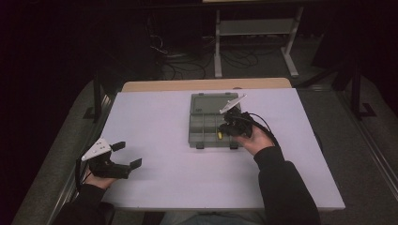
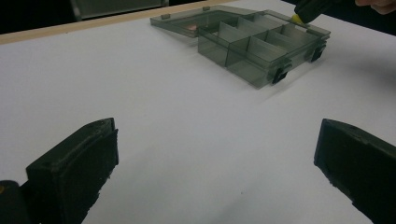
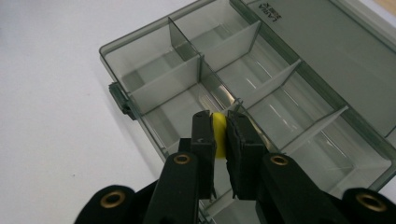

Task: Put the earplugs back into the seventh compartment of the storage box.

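1. While gripped in the right hand (image 1: 256, 137), right tongs (image 1: 220, 134) pinching a small yellow piece (image 3: 218, 135), jaws pressed onto it from both sides.
2. Held just above the box (image 1: 202, 126), over a compartment along its near edge; touching the floor of the compartment or not, cannot tell.
3. Box of smoky clear plastic, open, lid (image 3: 327, 51) laid flat behind it, dividers (image 3: 243, 44) splitting it into several compartments, dark latches (image 2: 279, 74) on the front wall.
4. Box lying on the white tabletop (image 1: 155, 122), toward the far middle, right of centre in the high view.
5. Left tongs (image 1: 124, 154) spread wide, jaws well apart and holding nothing, low over bare tabletop near the front left corner, well apart from the box.
6. Held by the left hand (image 1: 96, 180), dark sleeve behind it, grey plate (image 1: 97, 149) on top.
7. In the left gripper view, box (image 2: 261, 46) seen far ahead to the right, with the yellow piece (image 2: 296, 19) at its far edge under the right tongs (image 2: 308, 9).
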Action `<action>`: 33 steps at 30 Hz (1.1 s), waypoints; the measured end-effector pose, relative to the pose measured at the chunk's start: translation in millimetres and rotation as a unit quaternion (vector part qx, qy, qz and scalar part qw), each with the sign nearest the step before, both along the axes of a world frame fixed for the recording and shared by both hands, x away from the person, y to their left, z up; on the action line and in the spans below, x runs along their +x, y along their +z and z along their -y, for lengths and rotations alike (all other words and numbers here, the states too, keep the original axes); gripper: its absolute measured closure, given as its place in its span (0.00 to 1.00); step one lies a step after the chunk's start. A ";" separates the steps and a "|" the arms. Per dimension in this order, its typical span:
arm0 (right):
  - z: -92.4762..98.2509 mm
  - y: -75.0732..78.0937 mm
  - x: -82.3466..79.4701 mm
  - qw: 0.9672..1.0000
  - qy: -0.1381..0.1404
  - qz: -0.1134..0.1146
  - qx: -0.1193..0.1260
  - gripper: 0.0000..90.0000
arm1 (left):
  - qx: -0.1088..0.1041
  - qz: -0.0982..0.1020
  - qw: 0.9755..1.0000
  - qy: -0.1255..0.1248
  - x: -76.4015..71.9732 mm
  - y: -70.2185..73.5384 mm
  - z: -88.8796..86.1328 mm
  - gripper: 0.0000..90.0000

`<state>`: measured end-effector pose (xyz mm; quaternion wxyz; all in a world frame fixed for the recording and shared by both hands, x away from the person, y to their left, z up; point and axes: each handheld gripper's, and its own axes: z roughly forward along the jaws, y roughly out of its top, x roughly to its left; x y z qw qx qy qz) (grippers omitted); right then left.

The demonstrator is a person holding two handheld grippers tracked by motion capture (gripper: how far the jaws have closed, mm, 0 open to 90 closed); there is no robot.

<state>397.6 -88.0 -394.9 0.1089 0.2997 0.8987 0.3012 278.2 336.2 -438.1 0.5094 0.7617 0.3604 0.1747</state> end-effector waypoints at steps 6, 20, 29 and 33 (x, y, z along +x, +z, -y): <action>3.9 -8.1 4.8 1.000 -0.011 -0.009 -0.002 0.89 | 0.000 0.000 1.000 0.000 0.1 -0.1 -0.1 0.00; 6.5 -14.6 6.1 1.000 -0.018 -0.013 0.012 0.63 | 0.001 -0.001 1.000 -0.001 0.0 -0.4 0.2 0.00; 15.9 -12.0 2.8 0.999 -0.036 0.001 0.022 0.14 | 0.002 -0.002 1.000 0.000 0.1 -0.9 0.6 0.00; 23.0 -10.6 0.1 0.998 -0.054 0.010 0.028 0.07 | 0.002 -0.002 1.000 0.001 0.1 -0.9 0.8 0.00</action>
